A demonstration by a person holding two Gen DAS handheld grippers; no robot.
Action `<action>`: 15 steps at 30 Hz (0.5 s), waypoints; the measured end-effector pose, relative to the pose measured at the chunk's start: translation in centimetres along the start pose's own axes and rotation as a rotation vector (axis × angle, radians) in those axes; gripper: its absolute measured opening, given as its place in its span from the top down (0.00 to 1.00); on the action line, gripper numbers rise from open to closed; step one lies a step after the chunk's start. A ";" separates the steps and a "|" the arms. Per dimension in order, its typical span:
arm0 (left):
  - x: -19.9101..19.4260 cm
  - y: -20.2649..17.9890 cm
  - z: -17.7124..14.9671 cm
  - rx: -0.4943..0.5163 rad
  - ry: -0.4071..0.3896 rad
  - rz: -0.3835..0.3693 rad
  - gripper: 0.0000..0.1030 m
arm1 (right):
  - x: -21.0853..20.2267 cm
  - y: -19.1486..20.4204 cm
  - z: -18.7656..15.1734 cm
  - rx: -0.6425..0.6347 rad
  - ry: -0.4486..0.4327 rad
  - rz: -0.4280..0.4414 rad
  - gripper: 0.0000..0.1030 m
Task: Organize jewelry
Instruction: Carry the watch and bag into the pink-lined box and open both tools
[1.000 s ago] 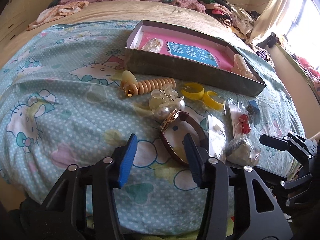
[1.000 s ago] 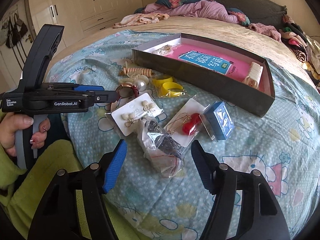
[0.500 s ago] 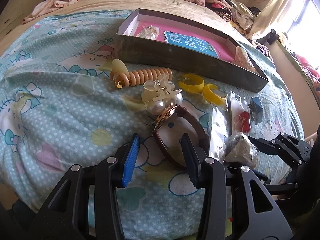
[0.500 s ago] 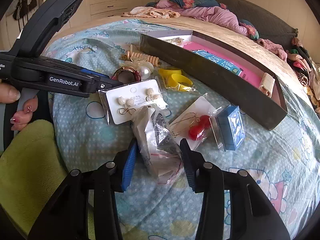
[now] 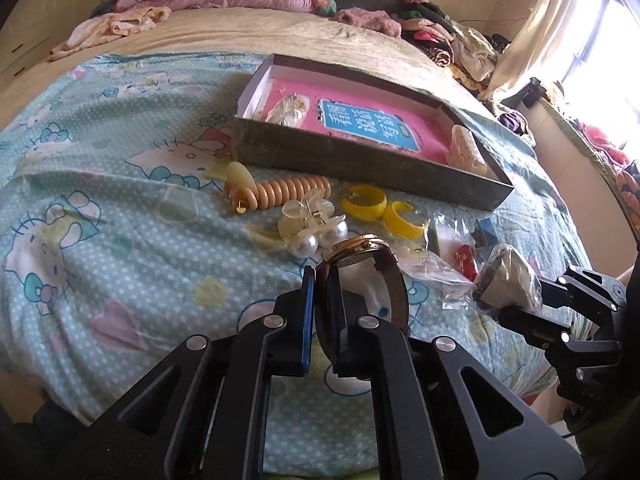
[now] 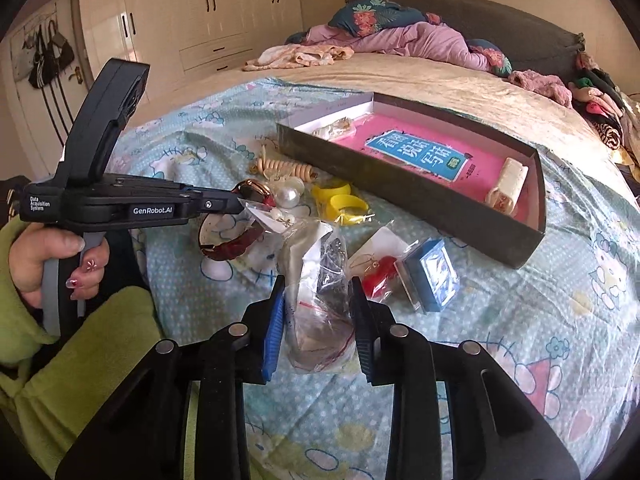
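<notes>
Left tool (image 5: pixel 322 284) clamped on watch (image 5: pixel 370 264); right tool (image 6: pixel 318 312) closed around plastic bag (image 6: pixel 320 300), both near the bed's front edge. Box (image 5: pixel 360 160) holds few pieces; most jewelry remains outside.

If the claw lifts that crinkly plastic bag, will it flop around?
Probably yes. The clear crinkly plastic bag looks soft and bulges between the right claw, so it may sag. It seems light, since it holds only small dark bits. Smooth plastic might slip.
</notes>
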State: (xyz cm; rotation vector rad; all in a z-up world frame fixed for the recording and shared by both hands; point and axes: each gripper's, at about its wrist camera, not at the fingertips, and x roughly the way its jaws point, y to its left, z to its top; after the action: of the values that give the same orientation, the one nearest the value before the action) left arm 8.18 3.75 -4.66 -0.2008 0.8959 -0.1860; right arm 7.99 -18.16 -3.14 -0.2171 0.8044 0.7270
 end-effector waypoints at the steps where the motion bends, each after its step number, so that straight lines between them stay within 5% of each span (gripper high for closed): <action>1: -0.4 0.0 0.2 -0.001 -0.014 -0.002 0.99 | -0.3 -0.2 0.1 0.002 -0.007 -0.002 0.71; 15: -3.7 0.3 3.4 -0.015 -0.136 0.009 0.99 | -2.5 -2.2 2.2 0.057 -0.106 -0.033 0.72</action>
State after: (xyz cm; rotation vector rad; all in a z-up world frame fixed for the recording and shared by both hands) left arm 8.65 5.23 0.11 -0.2203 0.7633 -0.1555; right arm 9.59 -20.07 0.01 -0.1391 0.7181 0.6782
